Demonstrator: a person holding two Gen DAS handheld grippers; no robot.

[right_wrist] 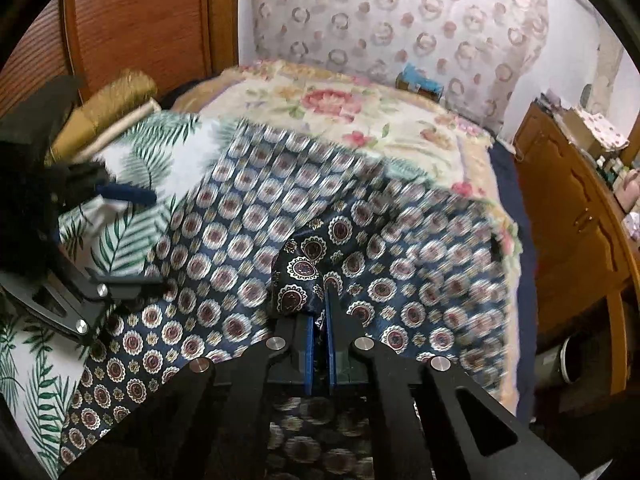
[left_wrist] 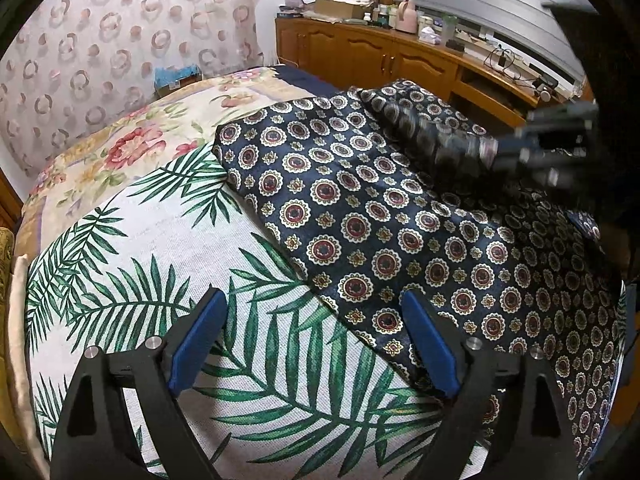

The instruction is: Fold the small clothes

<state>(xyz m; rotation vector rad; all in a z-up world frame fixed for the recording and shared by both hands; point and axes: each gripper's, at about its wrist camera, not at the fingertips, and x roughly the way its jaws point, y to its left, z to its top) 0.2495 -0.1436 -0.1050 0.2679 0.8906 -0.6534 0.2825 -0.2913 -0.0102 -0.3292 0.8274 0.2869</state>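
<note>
A dark navy garment (left_wrist: 360,216) printed with round medallions lies spread on a white cloth with green palm leaves (left_wrist: 168,264). My left gripper (left_wrist: 313,299) is open over the garment's near-left edge, one blue pad over the leaf cloth and the other over the garment, with nothing pinched. My right gripper (left_wrist: 552,148) shows blurred at the upper right and draws up a fold of the fabric. In the right wrist view the right gripper (right_wrist: 319,312) is shut on a bunched fold of the garment (right_wrist: 300,276). The left gripper (right_wrist: 156,238) is open at the left.
The leaf cloth lies on a bed with a floral cover (left_wrist: 132,140). A wooden cabinet (left_wrist: 380,56) crowded with boxes and bottles runs along the right. A ring-patterned curtain (left_wrist: 120,32) hangs behind. A gold cushion roll (right_wrist: 116,100) sits by a wooden door (right_wrist: 136,20).
</note>
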